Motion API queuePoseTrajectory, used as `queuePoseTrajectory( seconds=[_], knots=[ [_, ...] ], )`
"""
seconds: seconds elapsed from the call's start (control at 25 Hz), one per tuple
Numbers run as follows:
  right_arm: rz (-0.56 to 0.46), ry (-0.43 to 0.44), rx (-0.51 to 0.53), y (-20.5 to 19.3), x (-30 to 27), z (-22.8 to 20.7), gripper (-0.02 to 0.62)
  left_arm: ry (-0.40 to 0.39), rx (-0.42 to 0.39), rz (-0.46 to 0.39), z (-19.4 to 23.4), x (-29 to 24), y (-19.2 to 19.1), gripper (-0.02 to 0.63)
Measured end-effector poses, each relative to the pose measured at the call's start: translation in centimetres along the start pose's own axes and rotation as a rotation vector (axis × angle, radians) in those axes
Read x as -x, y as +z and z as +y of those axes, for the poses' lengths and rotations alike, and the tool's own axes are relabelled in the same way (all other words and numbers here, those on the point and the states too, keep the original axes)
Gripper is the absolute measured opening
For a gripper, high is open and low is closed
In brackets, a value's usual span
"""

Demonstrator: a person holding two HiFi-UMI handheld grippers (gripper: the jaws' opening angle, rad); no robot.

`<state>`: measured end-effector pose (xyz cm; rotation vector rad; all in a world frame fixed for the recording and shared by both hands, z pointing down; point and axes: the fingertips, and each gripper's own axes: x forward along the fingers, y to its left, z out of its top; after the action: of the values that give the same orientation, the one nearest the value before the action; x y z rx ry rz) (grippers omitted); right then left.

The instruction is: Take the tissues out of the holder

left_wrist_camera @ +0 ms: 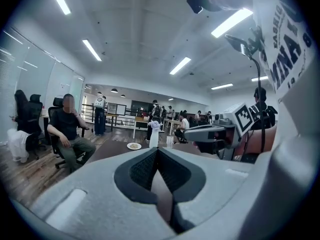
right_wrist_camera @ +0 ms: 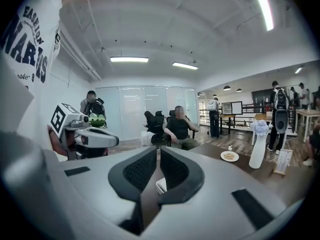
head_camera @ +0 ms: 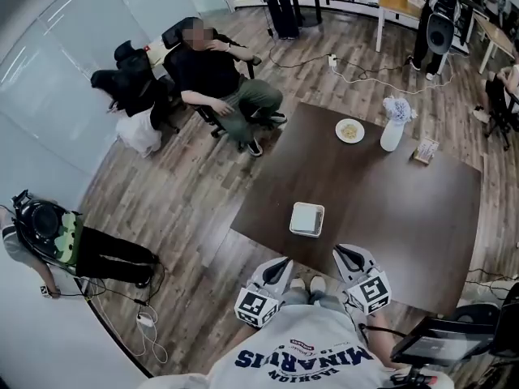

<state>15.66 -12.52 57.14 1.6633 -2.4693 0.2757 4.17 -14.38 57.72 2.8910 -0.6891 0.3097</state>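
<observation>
Left tongs (head_camera: 283, 262) near-level, seemingly closed; right tongs (head_camera: 341, 252) alike.

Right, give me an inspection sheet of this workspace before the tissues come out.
Surface: dark brown table on a wood floor.
Job's things: white holder near the table's near edge, untouched.
Clutter: plate, vase and small card on the far side.
Grippers: left claw and right claw both shut, empty, short of the holder.
Cables: white lead on the floor beyond the table; more cables at left.
Surroundings: seated person beyond the table; another person at left.
</observation>
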Motion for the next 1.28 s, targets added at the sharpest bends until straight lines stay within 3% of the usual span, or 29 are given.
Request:
queuePoseTrajectory(
  seconds=[0.4,0.64,0.88,1.08,1.28],
  knots=[
    [0.000,0.019,0.027,0.6,-2.6,1.4,0.012,0.003,-0.008,-0.067,3.4,-1.1,2.5,0.005],
    [0.014,0.017,0.092,0.3,-4.9,2.3,0.029,0.025,-0.002,-0.081,5.0,0.0,1.9,0.005],
    [0.113,0.044,0.188,-1.4,-7.9,2.3,0.155,0.059,0.023,-0.083,6.4,0.5,2.2,0.005],
    [0.273,0.057,0.320,-6.0,-11.2,0.9,0.338,0.090,0.029,-0.091,7.1,0.9,2.0,0.005],
    [0.401,0.096,0.421,-10.1,-14.6,0.7,0.399,0.167,0.061,-0.093,8.7,3.4,0.8,0.005]
  ],
)
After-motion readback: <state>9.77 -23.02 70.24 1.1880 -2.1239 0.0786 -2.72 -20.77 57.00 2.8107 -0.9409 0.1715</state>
